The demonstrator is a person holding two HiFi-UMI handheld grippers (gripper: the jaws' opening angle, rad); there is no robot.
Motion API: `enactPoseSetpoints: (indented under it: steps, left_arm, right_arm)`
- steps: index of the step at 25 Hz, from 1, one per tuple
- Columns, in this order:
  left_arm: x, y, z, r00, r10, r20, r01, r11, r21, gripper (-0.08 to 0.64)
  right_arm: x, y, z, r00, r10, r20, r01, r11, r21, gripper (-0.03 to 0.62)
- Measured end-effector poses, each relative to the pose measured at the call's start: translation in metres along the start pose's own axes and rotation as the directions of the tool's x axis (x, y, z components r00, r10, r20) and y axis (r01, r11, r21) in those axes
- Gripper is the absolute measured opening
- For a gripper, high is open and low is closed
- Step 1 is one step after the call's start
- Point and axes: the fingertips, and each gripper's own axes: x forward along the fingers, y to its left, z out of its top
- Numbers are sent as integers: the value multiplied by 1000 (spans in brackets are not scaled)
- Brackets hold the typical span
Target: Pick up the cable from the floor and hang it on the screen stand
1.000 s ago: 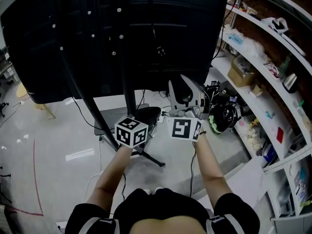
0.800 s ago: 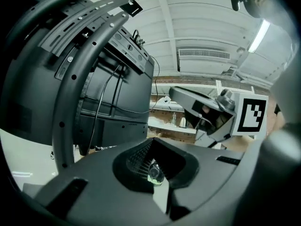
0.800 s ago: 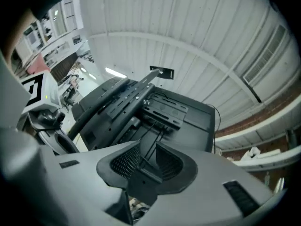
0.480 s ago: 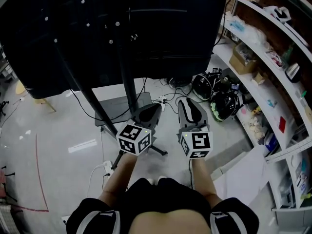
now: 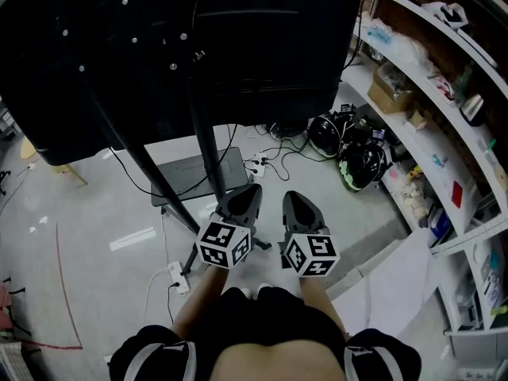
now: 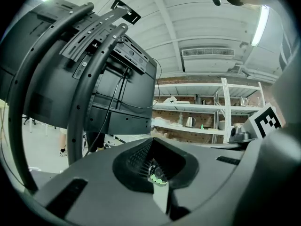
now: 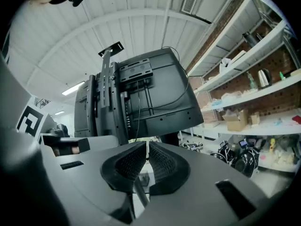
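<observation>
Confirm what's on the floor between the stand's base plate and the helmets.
Head view: loose cables with white plugs, between base plate and helmets.

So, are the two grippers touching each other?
Apart: head view shows floor between left gripper and right gripper, whose empty jaws have just been closing.

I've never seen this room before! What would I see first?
A huge black screen on its stand fills the head view's top. Below it, the left gripper and right gripper, each with a black-and-white marker cube, sit side by side; the right one's jaws have just been closing on nothing. Cluttered white shelves run down the right.
</observation>
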Motion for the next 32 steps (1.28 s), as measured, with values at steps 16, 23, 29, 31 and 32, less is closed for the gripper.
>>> enactPoseSetpoints:
  steps: [16, 23, 29, 31, 32]
  left_arm:
    - [-2, 17, -4, 1000, 19, -11, -20, 1000, -8, 6]
    - [-1, 23, -4, 999, 29, -19, -29, 1000, -11, 8]
    - [-3, 25, -5, 999, 31, -24, -31, 999, -9, 6]
    - [-2, 28, -2, 999, 33, -18, -33, 999, -7, 8]
    - [-2, 30, -1, 999, 34, -16, -34, 999, -7, 6]
  right_arm:
    - [3, -4, 7, 999, -31, 25, 33, 998, -61, 23]
    - [5, -6, 10, 999, -34, 23, 36, 996, -77, 23]
    - [7, -6, 16, 999, -33, 37, 37, 995, -94, 23]
    - [9, -4, 18, 999, -28, 47, 32, 995, -90, 23]
    - [11, -3, 20, 998, -23, 51, 28, 996, -89, 23]
